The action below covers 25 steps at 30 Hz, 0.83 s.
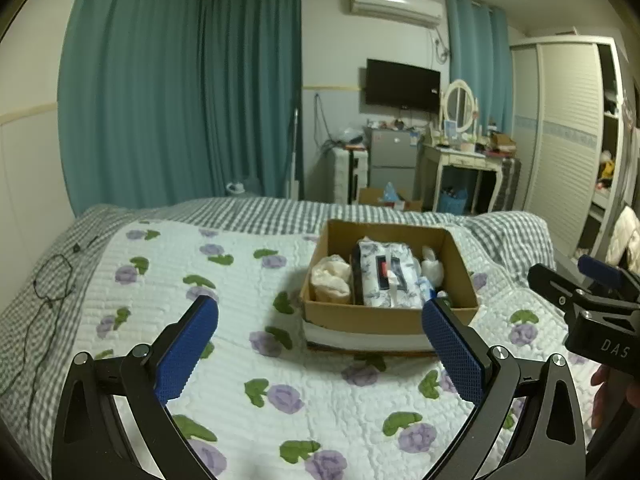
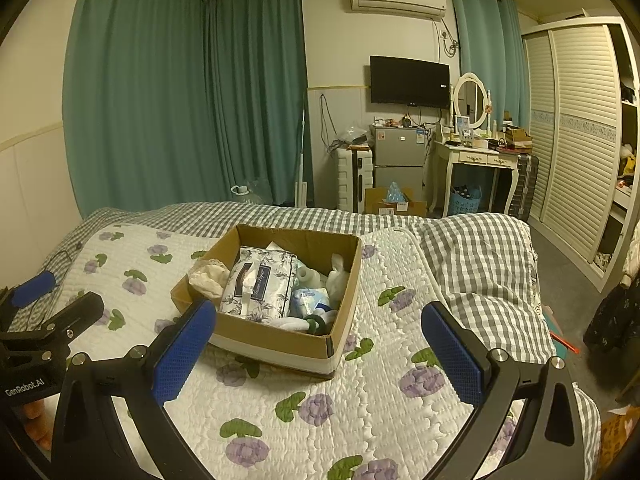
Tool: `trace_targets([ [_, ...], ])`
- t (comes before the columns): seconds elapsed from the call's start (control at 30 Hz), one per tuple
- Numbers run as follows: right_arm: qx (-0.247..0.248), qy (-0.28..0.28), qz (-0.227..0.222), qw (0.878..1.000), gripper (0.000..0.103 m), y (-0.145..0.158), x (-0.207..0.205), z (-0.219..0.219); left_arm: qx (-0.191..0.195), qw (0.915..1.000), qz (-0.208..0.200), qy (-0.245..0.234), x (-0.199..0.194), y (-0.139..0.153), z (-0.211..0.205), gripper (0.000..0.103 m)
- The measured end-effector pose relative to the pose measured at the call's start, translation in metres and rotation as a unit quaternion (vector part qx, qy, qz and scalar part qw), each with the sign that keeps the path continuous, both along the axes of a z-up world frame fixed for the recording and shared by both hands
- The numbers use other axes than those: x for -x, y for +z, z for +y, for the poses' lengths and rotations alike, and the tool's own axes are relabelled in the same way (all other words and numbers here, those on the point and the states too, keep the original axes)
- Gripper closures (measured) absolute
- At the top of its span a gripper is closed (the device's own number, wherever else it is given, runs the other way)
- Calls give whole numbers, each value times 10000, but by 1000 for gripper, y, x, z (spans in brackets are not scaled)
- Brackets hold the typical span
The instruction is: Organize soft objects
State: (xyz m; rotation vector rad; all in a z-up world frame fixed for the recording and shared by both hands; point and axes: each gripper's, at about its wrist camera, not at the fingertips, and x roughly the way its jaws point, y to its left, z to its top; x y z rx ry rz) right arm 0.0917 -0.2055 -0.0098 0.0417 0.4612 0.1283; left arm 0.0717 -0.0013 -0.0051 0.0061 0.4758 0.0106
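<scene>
The left gripper (image 1: 320, 344) hangs above the quilt (image 1: 240, 320) w/ its blue pads (image 1: 188, 352) spread wide and nothing between them. The right gripper (image 2: 318, 346) is the same: pads (image 2: 450, 354) far apart, holding nothing, above the quilt (image 2: 380, 400).

The cardboard box (image 1: 384, 316) sits on the quilt approx at 12 o'clock from the left gripper, just beyond its fingertips; in the right wrist view the box (image 2: 280, 336) lies towards 11 o'clock, its near corner just past the left-hand pad. It rests on a white slab (can't tell if that is a lid or a second box).

Inside the box: a floral tissue pack (image 1: 386, 276) in the middle, leaning; a cream cloth bundle (image 1: 331, 278) at its 9 o'clock against the box wall; white soft items (image 1: 432, 266) at its 3 o'clock. The right wrist view shows the tissue pack (image 2: 260, 282), the cream cloth bundle (image 2: 208, 276), a pale blue packet (image 2: 310, 300) at the pack's 4 o'clock, and white soft items (image 2: 338, 276) by the far-right wall.

The right gripper shows at 3 o'clock in the left wrist view (image 1: 588, 300), well apart from the box. A checked blanket (image 2: 480, 272) lies at 2 o'clock in the right wrist view, beside the quilt.
</scene>
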Motion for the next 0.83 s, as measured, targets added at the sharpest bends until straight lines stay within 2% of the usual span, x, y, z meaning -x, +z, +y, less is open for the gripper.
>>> trace_targets([
  [0.83,61,19,104,9999,0,-4,-2,1,-67,10000,-14,14,1,0,1,0],
])
